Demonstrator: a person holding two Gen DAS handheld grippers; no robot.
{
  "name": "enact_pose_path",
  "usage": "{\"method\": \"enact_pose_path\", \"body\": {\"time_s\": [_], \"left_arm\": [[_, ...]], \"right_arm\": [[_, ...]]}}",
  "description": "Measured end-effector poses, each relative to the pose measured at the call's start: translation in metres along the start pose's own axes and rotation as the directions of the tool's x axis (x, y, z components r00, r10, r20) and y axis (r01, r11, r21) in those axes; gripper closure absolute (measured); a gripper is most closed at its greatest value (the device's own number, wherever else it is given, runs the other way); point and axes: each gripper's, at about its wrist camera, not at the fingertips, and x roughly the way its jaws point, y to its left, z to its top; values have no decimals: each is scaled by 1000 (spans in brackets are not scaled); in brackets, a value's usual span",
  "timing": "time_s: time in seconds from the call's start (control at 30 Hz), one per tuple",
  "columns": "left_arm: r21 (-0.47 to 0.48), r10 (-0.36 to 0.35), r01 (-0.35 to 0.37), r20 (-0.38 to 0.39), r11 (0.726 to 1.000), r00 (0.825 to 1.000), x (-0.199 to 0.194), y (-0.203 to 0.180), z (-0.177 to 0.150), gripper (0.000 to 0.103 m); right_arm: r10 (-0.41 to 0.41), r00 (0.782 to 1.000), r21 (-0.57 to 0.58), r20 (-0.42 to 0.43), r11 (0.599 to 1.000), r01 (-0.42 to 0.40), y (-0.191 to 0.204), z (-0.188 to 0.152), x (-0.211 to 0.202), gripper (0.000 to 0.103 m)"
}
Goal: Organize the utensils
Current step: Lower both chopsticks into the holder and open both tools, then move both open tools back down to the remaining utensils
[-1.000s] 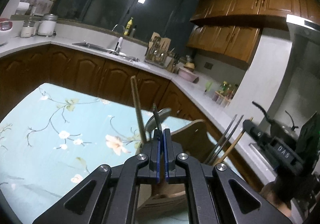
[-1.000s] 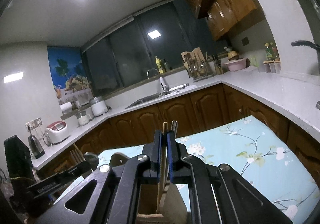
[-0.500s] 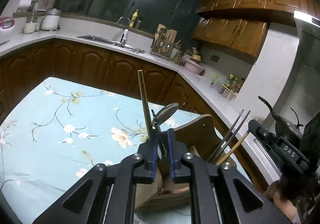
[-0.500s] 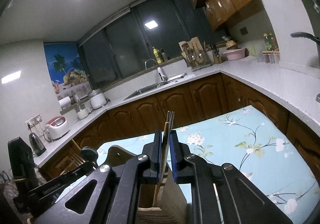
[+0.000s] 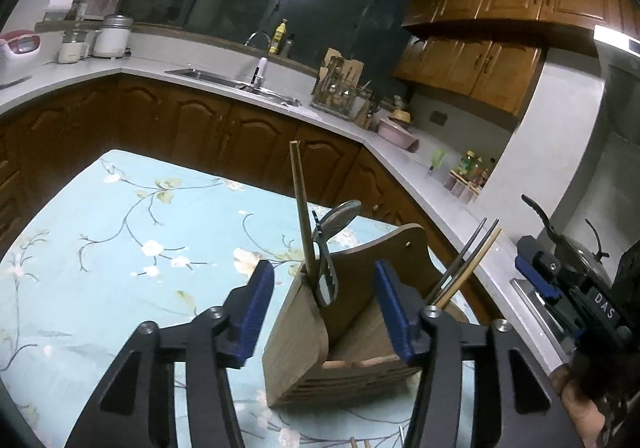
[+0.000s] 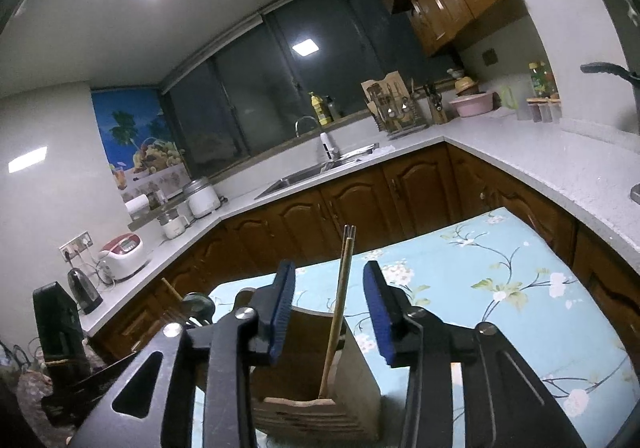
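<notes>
A dim kitchen with brown wooden cabinets and a pale grey worktop is shown, and a table covered by a light blue floral cloth (image 5: 120, 232) is seen in the middle. A tan wooden utensil holder with compartments (image 5: 352, 328) is set on that cloth near the table's close edge. In its left compartment a steel spoon (image 5: 332, 248) and a single brown wooden chopstick (image 5: 300, 208) are stood, both leaning slightly. In its right compartment a bundle of dark and wooden chopsticks (image 6: 340, 300) is stood, tilted a little.

The left gripper (image 5: 324, 312) is held over the holder with its blue-padded jaws spread wide; they have just been opening, and the spoon and chopstick are seen between the pads without being touched. The right gripper (image 6: 330, 312) is held over the other compartment with its jaws partly spread; they too have just been opening, and the chopstick bundle is seen between the pads, free of both. The right gripper's black body is also seen at the right edge of the left wrist view.
</notes>
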Motion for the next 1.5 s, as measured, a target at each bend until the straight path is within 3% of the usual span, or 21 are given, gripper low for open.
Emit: {"method": "enact_pose_path", "body": {"time_s": [0.1, 0.13, 0.2, 0.23, 0.27, 0.47, 1.0, 1.33, 1.5], "left_arm": [[-19, 17, -17, -1, 1000, 1000, -9, 2, -5, 25], [-27, 17, -17, 1, 999, 1000, -13, 4, -7, 23], [-44, 30, -31, -12, 999, 999, -21, 6, -10, 12], [-51, 31, -32, -17, 998, 999, -24, 7, -11, 11], [-57, 30, -31, -18, 998, 999, -28, 9, -12, 11], [-65, 81, -85, -73, 994, 994, -53, 6, -24, 9], [-31, 100, -107, -175, 994, 980, -119, -6, -53, 9], [46, 132, -125, -237, 991, 963, -128, -23, -74, 9], [94, 165, -144, -285, 985, 944, -122, -34, -92, 9]], "right_arm": [[-2, 1000, 2, -6, 1000, 2, -1, -1, -3, 59], [-3, 1000, 4, -8, 1000, 3, -2, 0, -4, 58], [-5, 1000, 12, -17, 1000, 5, -3, -2, -7, 43], [-8, 1000, 18, -19, 1000, 9, -4, -3, -9, 28], [-7, 1000, 24, -17, 1000, 8, -4, -5, -13, 22], [-6, 999, 24, -38, 1000, 6, -5, -17, -33, 22], [-62, 989, 54, -135, 996, 70, -24, -60, -87, 22], [-91, 983, 73, -162, 992, 104, -31, -79, -115, 22], [-100, 982, 81, -160, 990, 114, -35, -81, -123, 22]]}}
